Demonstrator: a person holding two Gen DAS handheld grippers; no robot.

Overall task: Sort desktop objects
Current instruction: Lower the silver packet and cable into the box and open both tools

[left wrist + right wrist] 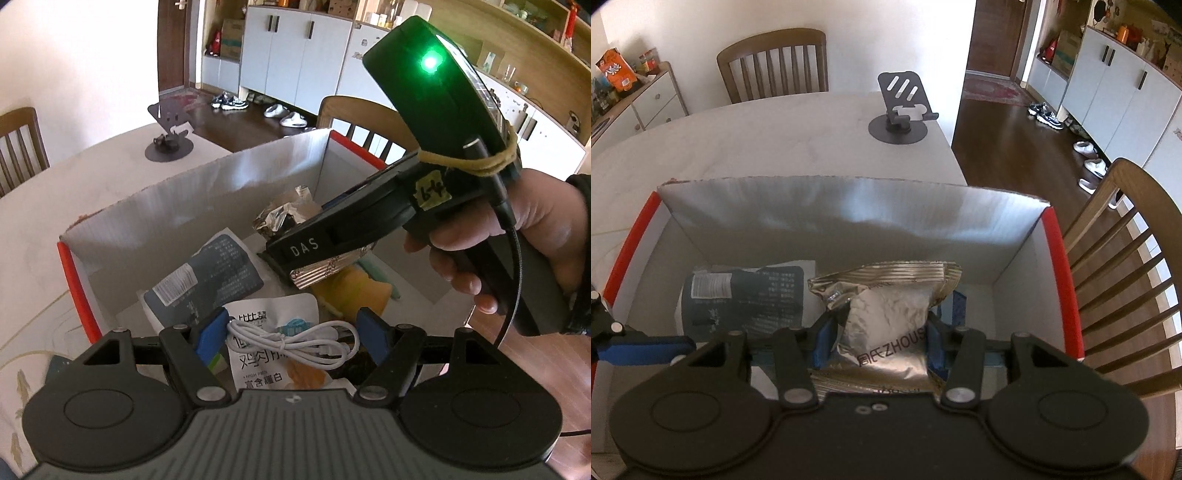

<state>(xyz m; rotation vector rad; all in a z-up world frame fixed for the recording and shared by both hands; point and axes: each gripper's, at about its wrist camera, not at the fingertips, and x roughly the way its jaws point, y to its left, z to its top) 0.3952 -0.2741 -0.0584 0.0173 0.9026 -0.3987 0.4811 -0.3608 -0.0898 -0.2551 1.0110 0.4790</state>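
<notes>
My left gripper hangs over the open cardboard box with a coiled white cable pinched between its blue pads. My right gripper is shut on a crumpled silver foil packet and holds it low inside the box. In the left wrist view a hand grips the right tool, and the foil packet sticks out around its jaws. On the box floor lie a dark blue-grey packet, a white snack packet and a yellow item.
The box has red edges and a silver lining, and it stands on a pale table. A black phone stand sits near the table's far corner. Wooden chairs stand close on the right and behind the table. Dark floor lies beyond the table edge.
</notes>
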